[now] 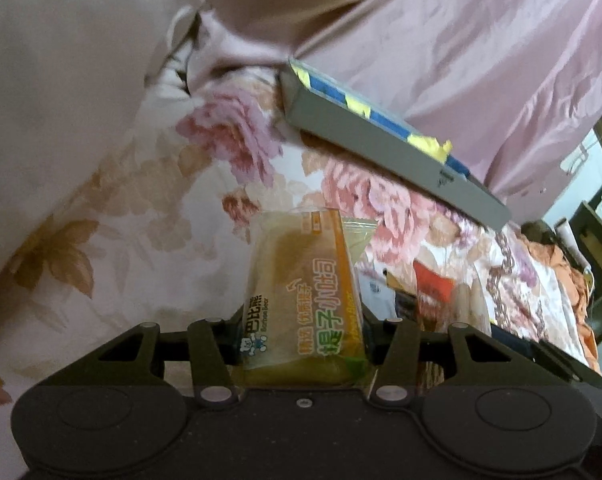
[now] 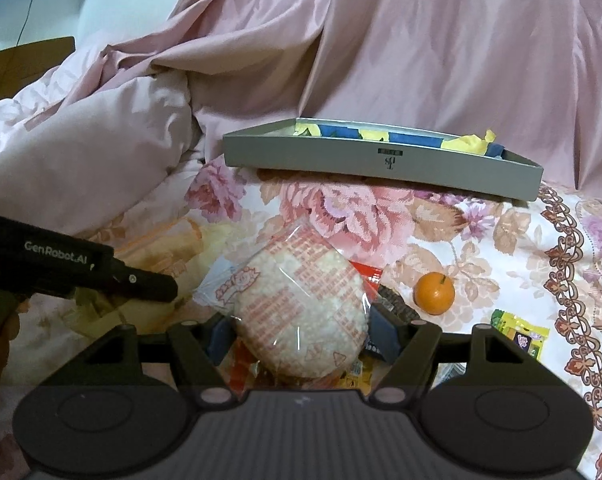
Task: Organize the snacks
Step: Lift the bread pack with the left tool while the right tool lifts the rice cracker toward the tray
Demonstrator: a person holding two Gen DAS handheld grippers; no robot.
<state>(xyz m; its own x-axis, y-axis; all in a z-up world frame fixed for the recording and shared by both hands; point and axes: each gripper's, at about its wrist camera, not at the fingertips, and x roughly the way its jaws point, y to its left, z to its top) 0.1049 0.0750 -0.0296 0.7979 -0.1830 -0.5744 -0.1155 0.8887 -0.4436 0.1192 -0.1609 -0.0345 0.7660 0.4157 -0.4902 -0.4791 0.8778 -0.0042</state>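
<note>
Both grippers already grip snacks, left gripper (image 1: 301,344) fingers clamped on a bread pack (image 1: 301,300), right gripper (image 2: 301,336) on a rice cake (image 2: 301,312), with the grey tray (image 2: 381,164) straight ahead on the bed (image 2: 461,240).

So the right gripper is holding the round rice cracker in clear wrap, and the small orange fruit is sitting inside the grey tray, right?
Not quite. The right gripper does hold the round rice cracker in clear wrap, but the small orange fruit lies on the floral bedspread, in front of the grey tray, not inside it. The right wrist view shows this.
</note>
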